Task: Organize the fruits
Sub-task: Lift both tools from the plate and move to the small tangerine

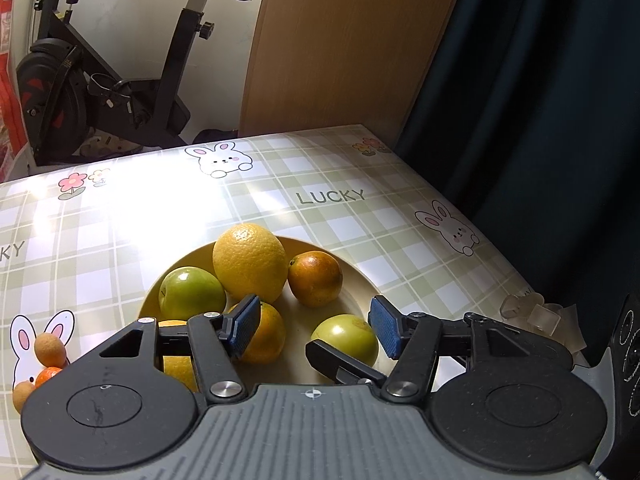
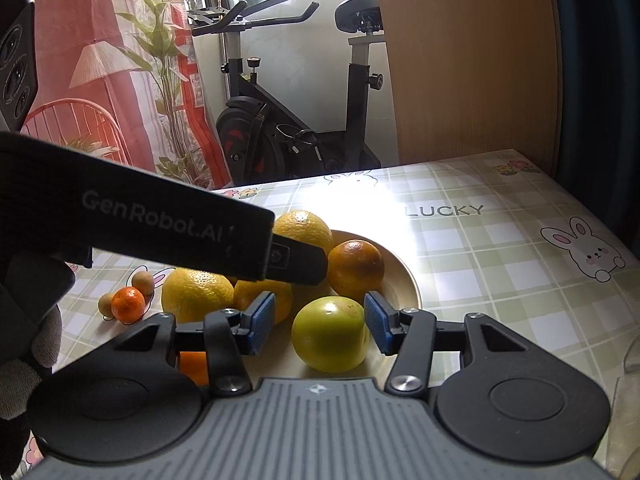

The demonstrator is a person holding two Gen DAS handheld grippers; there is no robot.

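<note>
A pale yellow plate (image 1: 356,280) on the checked tablecloth holds a big yellow citrus (image 1: 250,262), a dark orange (image 1: 316,278), two green apples (image 1: 191,292) (image 1: 346,338) and an orange (image 1: 266,334). My left gripper (image 1: 314,328) hovers open over the plate's near side with nothing between its pads. In the right wrist view my right gripper (image 2: 320,322) stands open around the near green apple (image 2: 330,334). Its right pad (image 2: 376,324) is at the apple's skin; the left pad is apart. The left gripper's black housing (image 2: 160,220) crosses above the fruit.
Small fruits, a mandarin (image 2: 128,304) and brownish balls (image 2: 143,282), lie on the cloth left of the plate. Clear plastic pieces (image 1: 540,316) sit at the table's right edge. Behind the table stand an exercise bike (image 1: 100,92), a wooden panel (image 1: 348,40) and a dark curtain (image 1: 540,100).
</note>
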